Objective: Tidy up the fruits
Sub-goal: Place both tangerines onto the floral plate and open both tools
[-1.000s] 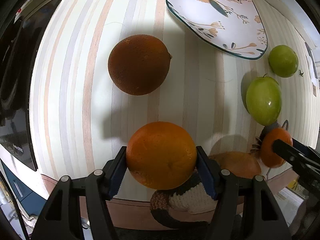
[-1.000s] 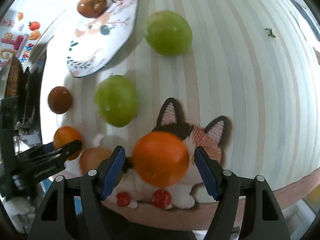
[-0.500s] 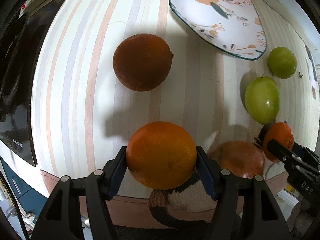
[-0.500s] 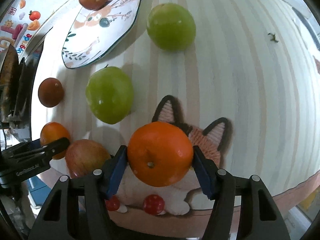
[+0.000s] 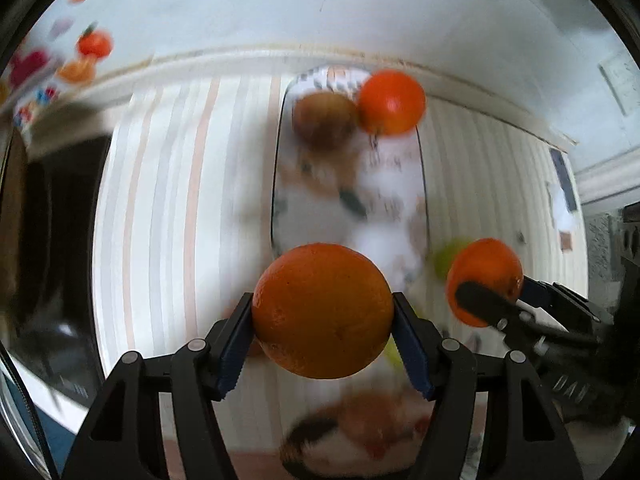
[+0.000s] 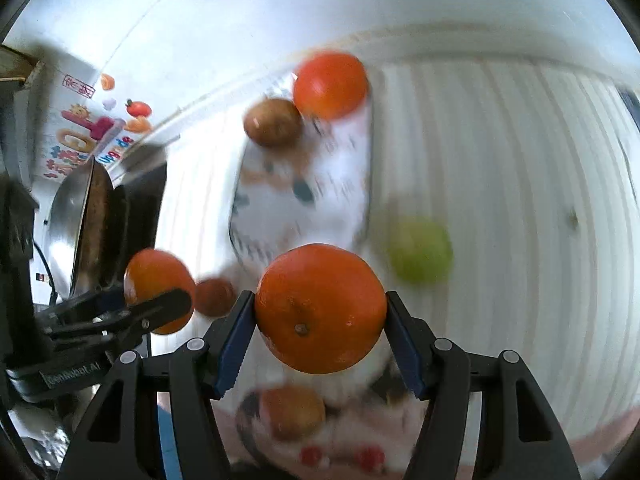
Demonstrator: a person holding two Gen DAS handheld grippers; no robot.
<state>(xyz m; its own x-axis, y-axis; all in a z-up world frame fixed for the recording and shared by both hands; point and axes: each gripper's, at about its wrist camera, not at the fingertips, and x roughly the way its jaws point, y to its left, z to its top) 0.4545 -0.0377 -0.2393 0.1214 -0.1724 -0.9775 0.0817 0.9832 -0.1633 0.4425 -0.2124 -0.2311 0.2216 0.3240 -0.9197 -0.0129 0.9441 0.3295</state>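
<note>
The left claw (image 5: 323, 314) grips an orange (image 5: 323, 310); the right claw (image 6: 320, 312) grips a tangerine (image 6: 320, 308). Both fruits hang above the striped tabletop (image 6: 500, 200), with the plate (image 5: 384, 216) at 12 o'clock.

near half of plate (image 5: 348, 236) looks bare; apple (image 5: 324, 120) and orange (image 5: 391, 102) crowd its far end.
</note>
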